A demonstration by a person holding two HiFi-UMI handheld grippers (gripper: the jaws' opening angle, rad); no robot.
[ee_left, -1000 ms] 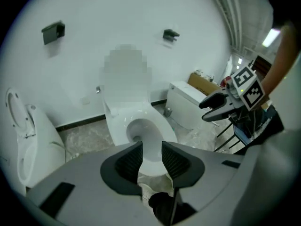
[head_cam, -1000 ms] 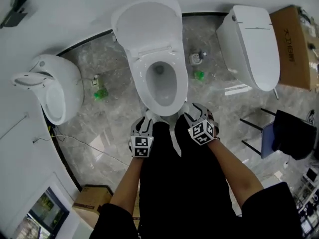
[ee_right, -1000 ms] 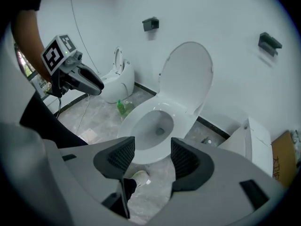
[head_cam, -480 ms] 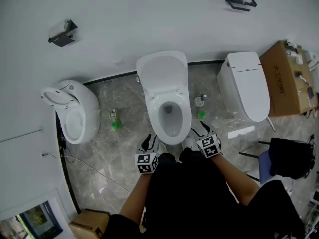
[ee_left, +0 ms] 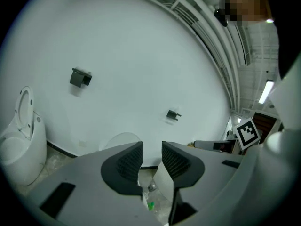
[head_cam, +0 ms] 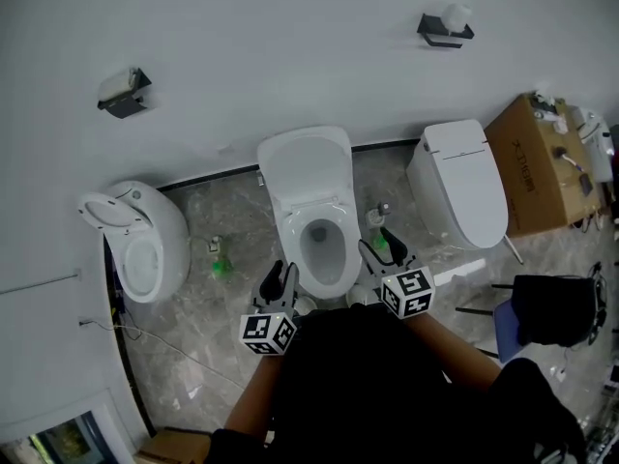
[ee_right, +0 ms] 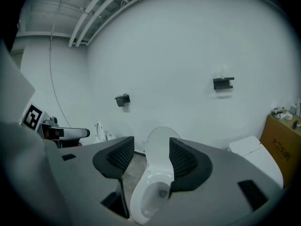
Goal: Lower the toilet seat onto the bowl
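A: What's blocked?
B: In the head view the person's dark clothes [head_cam: 368,385] cover the floor [head_cam: 247,230] in front of the toilet bowl [head_cam: 321,245] and the bowl's front rim. The seat [head_cam: 308,167] is up, leaning on the wall [head_cam: 290,46] at the floor's back edge. I can't split seat from lid. In the left gripper view only its top clears the jaws.
A: Jaws?
B: The left gripper [head_cam: 282,276] is spread with nothing between the pads, just wall and floor through the gap. The right gripper [head_cam: 377,244] is spread too and empty. The toilet shows through its gap, well apart. Neither touches the seat.
A: Versus a second ago?
B: Both were low at the bowl's front, one on each side. Now they're raised and point closer to level, at the wall. Jaw gaps look unchanged. The head view takes in more wall, and a second bracket [head_cam: 445,27] is in view at upper right.
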